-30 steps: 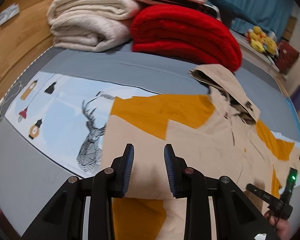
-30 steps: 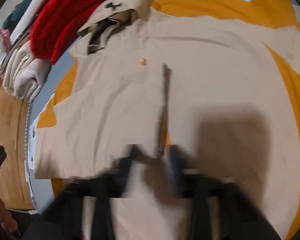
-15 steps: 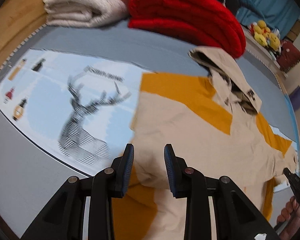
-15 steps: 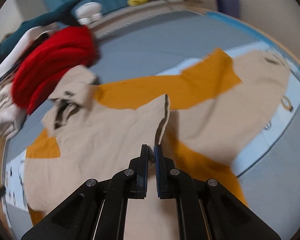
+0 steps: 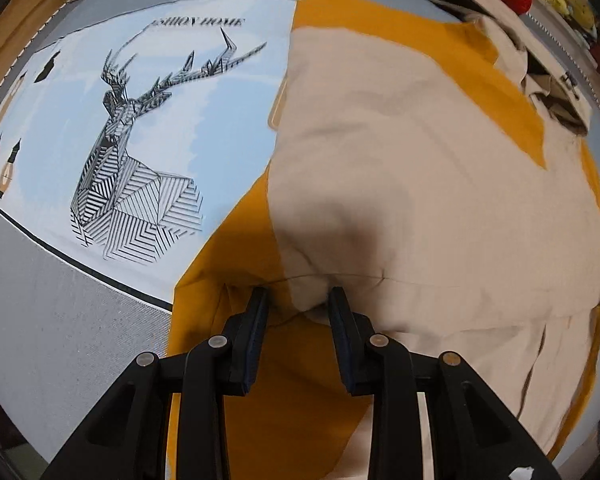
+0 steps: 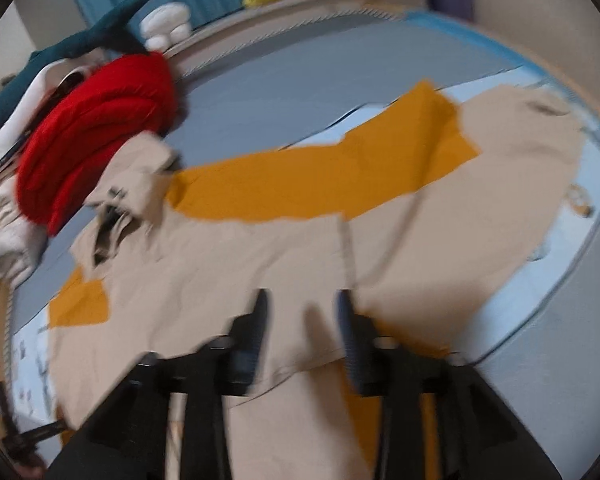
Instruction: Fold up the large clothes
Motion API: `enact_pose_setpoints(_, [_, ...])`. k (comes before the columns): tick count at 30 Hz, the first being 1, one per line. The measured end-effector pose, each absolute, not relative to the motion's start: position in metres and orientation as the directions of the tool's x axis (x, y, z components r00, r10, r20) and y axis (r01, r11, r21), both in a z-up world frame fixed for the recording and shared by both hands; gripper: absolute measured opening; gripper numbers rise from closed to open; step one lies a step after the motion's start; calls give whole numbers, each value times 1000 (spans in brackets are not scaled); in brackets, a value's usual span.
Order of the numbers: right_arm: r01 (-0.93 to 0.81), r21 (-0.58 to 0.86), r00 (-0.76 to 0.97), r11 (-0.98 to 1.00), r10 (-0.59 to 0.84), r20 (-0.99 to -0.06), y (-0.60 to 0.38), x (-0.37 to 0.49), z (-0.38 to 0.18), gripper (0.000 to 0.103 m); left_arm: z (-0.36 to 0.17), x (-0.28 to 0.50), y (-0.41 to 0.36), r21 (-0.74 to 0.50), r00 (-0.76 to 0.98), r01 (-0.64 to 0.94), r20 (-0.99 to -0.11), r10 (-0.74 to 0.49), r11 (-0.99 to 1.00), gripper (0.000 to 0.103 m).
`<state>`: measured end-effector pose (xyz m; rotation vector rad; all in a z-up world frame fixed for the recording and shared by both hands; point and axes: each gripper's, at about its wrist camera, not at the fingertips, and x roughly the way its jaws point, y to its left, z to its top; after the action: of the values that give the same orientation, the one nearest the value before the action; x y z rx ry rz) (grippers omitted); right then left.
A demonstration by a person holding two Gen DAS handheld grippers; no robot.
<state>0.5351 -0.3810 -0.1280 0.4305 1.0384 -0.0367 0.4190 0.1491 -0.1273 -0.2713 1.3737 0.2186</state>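
left gripper [image 5: 298, 300] jaws apart, down astride a beige fabric bump | right gripper [image 6: 302, 304] jaws just opening, nothing pinched | jacket [image 6: 260, 264] spread mid-bed [image 6: 300, 88], hood toward red blanket [image 6: 100, 120]

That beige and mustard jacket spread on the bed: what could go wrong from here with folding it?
The left gripper stands open over a small bump of the jacket; closing there might pinch only the top layer, so the fold drags crooked. The right gripper has just opened its jaws, nothing clamped between them, so the panel it laid over could slip back. The hood lies close beside the red blanket and might snag.
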Motion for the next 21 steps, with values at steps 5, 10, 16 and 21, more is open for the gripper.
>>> enact_pose_setpoints(5, [301, 265, 372, 916, 143, -917, -388, 541, -169, 50, -118, 417, 135, -101, 252, -248, -967, -37, 964, 28])
enact_pose_setpoints(10, [318, 279, 362, 906, 156, -919, -396, 538, -167, 50, -129, 410, 131, -59, 191, -251, -982, -10, 966, 28])
enact_pose_setpoints(16, [282, 276, 507, 919, 101, -856, -409, 527, -114, 50, -64, 395, 106, -53, 353, -185, -936, 16, 981, 28])
enact_pose_setpoints(21, [253, 275, 601, 928, 72, -796, -427, 516, -76, 50, -20, 388, 78, -51, 451, -108, -893, 3, 993, 30])
